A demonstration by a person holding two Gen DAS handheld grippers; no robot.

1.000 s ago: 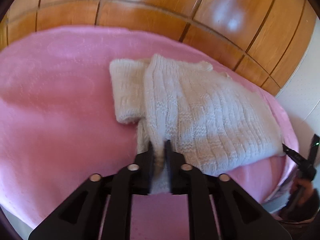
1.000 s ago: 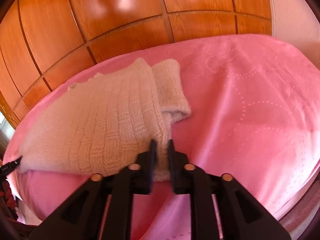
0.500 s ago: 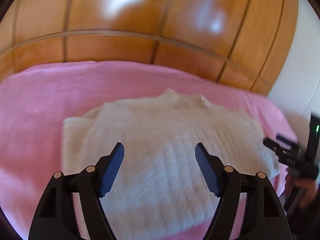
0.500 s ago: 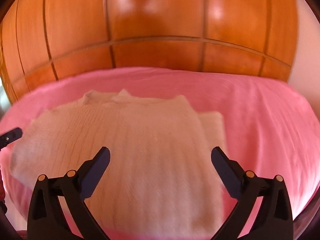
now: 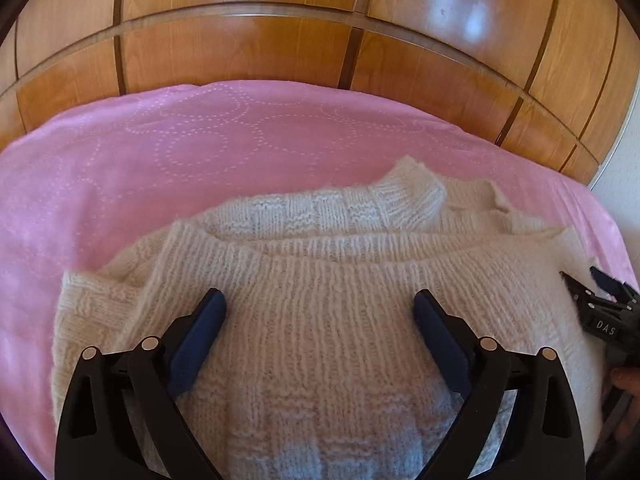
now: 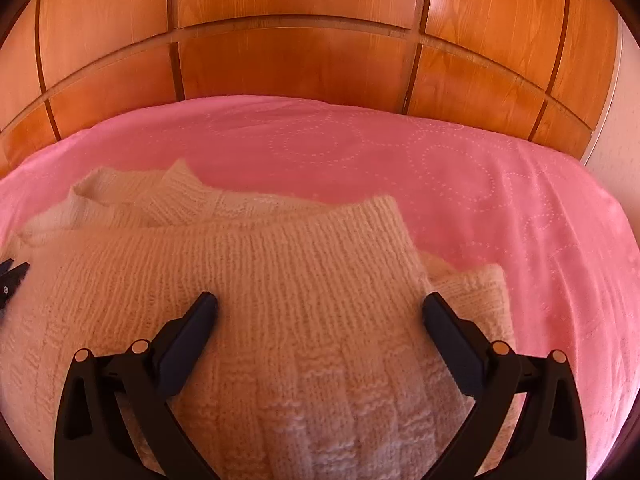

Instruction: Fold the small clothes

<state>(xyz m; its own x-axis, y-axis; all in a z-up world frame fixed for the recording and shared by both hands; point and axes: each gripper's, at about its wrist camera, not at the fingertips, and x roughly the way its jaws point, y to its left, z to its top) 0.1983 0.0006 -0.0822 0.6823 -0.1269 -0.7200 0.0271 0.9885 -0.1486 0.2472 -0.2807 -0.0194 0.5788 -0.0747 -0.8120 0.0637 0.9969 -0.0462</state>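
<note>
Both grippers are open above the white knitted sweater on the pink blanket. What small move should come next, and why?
Probably lift both hands clear to check the fold. The left gripper and right gripper have just been opening; their fingers pinch nothing. The sweater lies doubled on the pink blanket, its ribbed edge short of the collar.

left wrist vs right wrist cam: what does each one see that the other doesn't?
Left wrist only: the left gripper, jaws wide with nothing between them; the sweater's folded part sticking out at lower left; a bit of a hand at the right edge.

Right wrist only: the right gripper, likewise open and empty; the sweater's other folded part at right.

Both: the cream knit sweater folded on the pink bedspread, the wooden panels behind, and the other gripper's tip at the frame edge.
</note>
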